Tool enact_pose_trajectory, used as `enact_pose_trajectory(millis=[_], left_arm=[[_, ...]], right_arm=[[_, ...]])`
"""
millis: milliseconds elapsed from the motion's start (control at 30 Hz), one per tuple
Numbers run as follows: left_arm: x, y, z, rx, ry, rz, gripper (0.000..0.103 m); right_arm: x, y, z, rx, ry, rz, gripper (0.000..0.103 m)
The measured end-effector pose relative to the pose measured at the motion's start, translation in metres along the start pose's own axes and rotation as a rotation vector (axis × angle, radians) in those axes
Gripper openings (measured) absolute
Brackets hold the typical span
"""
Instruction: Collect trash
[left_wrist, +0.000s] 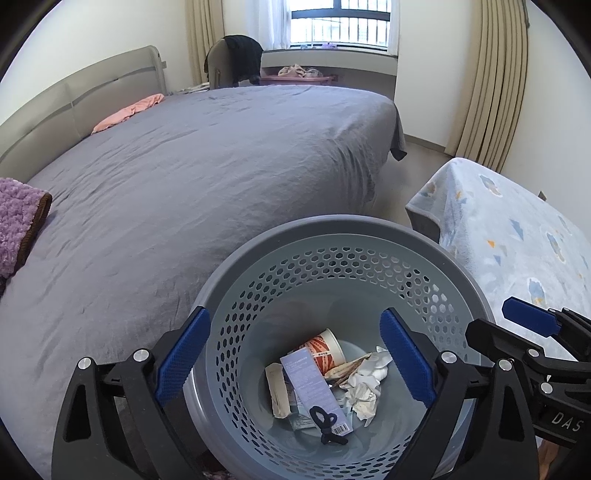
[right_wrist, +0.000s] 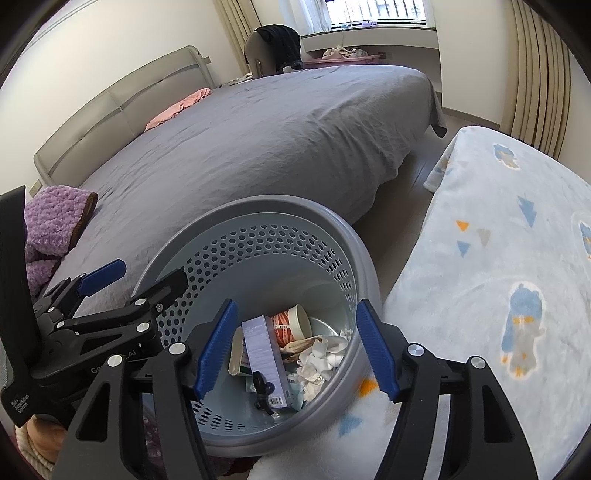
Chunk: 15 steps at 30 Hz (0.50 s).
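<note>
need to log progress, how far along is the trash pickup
Mostly done by the look of it: the grey bin already holds a paper cup, a purple box, crumpled paper and a black tie. Nothing is in hand: the left tool and the right tool are both open over the bin. No loose trash shows on the bed.

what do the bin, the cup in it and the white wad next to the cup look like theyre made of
Bin: looks like molded plastic, matte grey-blue, with neat rows of hexagonal holes in its wall.
Cup: probably coated paper, with a printed red and white band and a thin rolled rim.
White wad: seems to be crumpled paper or tissue, with sharp creases and a dull surface; which of the two is unclear.
</note>
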<state>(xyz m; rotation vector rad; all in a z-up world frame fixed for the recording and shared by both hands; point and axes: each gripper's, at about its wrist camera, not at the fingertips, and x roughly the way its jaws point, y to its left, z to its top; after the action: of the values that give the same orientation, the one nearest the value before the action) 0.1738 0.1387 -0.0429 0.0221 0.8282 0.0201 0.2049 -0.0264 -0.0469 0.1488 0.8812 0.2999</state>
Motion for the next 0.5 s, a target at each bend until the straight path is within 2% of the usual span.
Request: enact_pose_trajectory(millis=[167,500], left_arm=[[0.0005,0.0010,0.0003,-0.003,0.000,0.006,0.095],[0.0023,0.0037,-0.0006,-0.012,0.007,0.017,0.097]], right_arm=[[0.0007,-0.0007,-0.0017,0.002,-0.001,-0.007,0.066],[-0.0002,-0.0067,-0.0008,0.019,-0.010,-0.026,0.070]])
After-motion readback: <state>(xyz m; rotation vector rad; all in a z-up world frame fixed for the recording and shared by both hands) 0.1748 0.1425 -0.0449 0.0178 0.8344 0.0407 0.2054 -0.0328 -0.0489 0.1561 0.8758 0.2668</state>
